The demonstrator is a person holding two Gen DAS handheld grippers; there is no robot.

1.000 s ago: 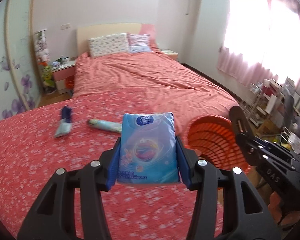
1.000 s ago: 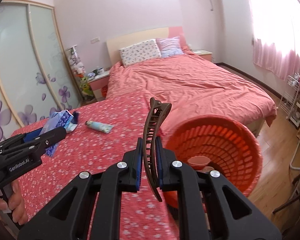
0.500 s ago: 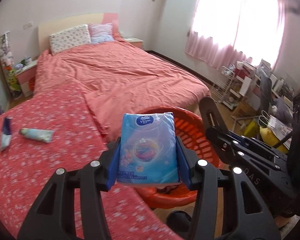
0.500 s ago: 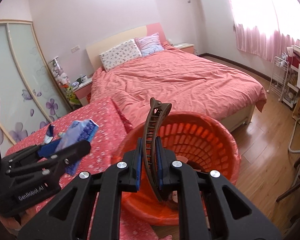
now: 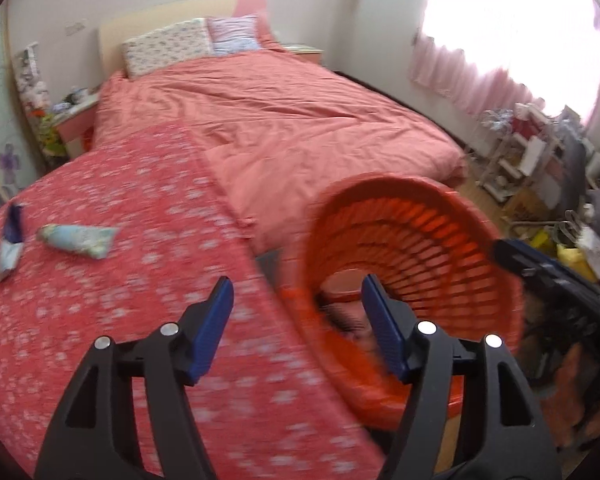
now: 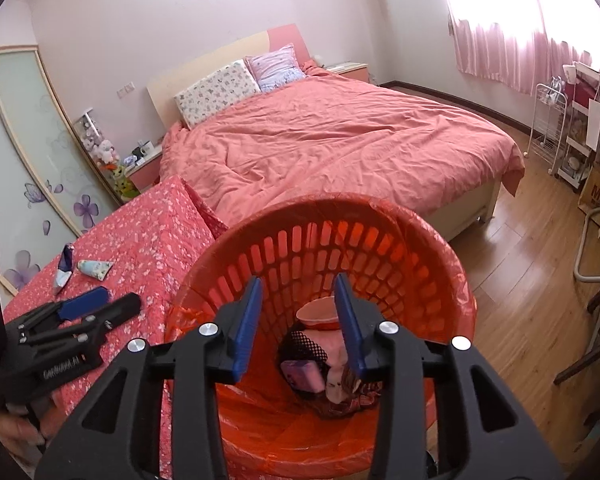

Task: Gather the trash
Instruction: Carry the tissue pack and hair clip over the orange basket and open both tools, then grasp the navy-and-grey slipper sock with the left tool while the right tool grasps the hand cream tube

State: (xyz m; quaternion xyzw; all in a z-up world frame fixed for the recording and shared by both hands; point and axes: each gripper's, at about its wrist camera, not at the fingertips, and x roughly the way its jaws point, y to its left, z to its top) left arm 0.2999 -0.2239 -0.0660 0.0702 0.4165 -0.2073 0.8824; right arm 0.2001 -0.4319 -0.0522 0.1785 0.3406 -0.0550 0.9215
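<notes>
The right gripper (image 6: 298, 312) hangs over the orange basket (image 6: 380, 240), its jaws just opened with nothing between them. The left gripper (image 5: 298, 312), near the basket's left rim above the flowered cloth (image 5: 100, 300), has also just spread its jaws and grips nothing. Its side bears white lettering too blurred to read. The basket's contents are jumbled and hard to identify. Two wrappers (image 6: 94, 269) lie far left on the cloth.

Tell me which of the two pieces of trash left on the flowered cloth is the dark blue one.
The dark blue wrapper is the one farther left, lying lengthwise away from the camera. The pale tube right beside it is light blue and lies crosswise.
</notes>
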